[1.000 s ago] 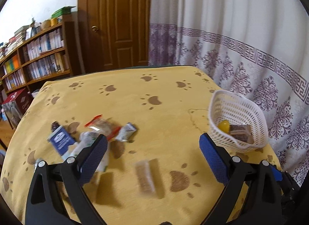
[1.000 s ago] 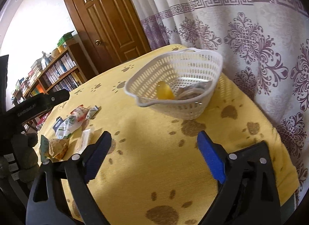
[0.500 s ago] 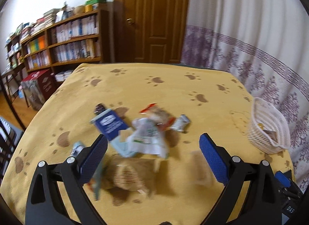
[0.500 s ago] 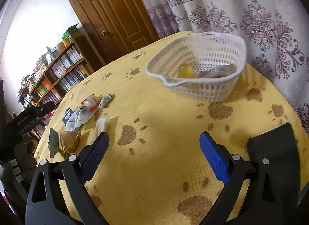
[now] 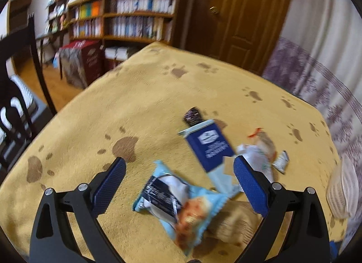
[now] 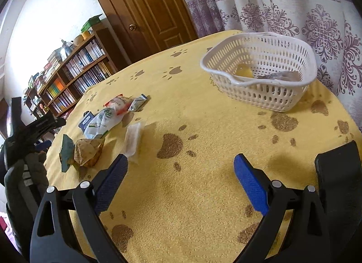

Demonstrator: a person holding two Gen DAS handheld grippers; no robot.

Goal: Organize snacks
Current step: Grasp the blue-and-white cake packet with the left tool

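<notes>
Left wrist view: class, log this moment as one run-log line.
left gripper: open, over light-blue snack packet | right gripper: open, empty | white plastic basket: holds yellow item

Snack pile (image 6: pixel 106 125) crowds cloth left; basket (image 6: pixel 262 95) blocks far right.

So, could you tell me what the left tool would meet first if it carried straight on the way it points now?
Most likely the light-blue snack packet, lying on the yellow tablecloth between the open left tool fingers; the picture is blurred, so depth is uncertain.
</notes>
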